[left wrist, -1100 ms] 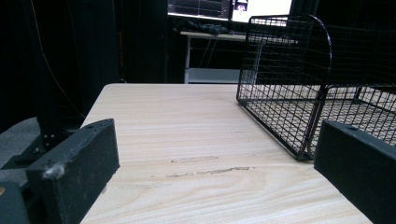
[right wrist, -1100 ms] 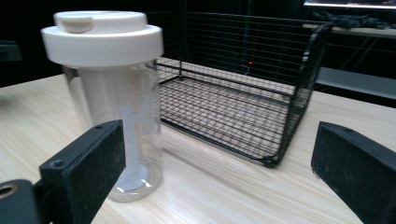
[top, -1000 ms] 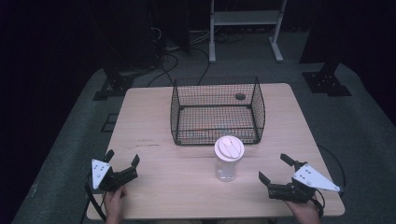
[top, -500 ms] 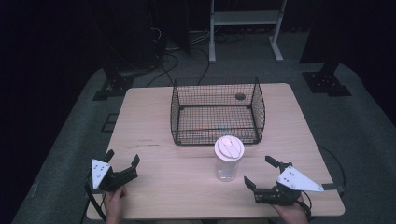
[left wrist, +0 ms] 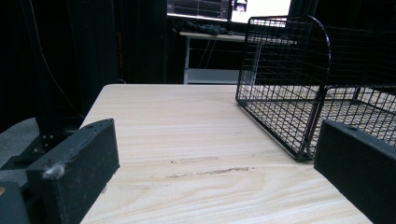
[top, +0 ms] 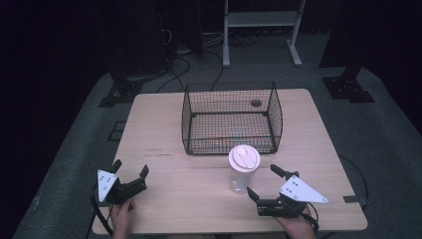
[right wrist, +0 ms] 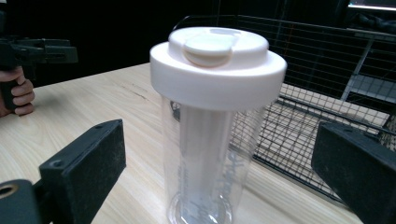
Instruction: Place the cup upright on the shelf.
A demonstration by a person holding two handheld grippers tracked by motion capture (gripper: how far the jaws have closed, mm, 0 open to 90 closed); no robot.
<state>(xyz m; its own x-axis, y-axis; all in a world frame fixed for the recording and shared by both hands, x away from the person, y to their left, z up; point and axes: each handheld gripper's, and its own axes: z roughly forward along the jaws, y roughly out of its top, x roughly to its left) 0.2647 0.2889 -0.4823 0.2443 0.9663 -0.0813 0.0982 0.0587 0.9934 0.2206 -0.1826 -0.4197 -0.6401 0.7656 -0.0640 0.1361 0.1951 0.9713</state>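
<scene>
The right gripper [top: 265,182] is sliding leftward across the pale wooden table [top: 159,124] — closing in on the clear plastic tumbler with the white lid [top: 243,169]. Its open jaws are now swinging toward the tumbler's base, lying just beside it — earlier they were sitting well apart from it, near the table's right edge.

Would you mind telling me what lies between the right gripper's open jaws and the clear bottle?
Nothing: in the high view, bare table separates the right gripper from the clear bottle.
</scene>
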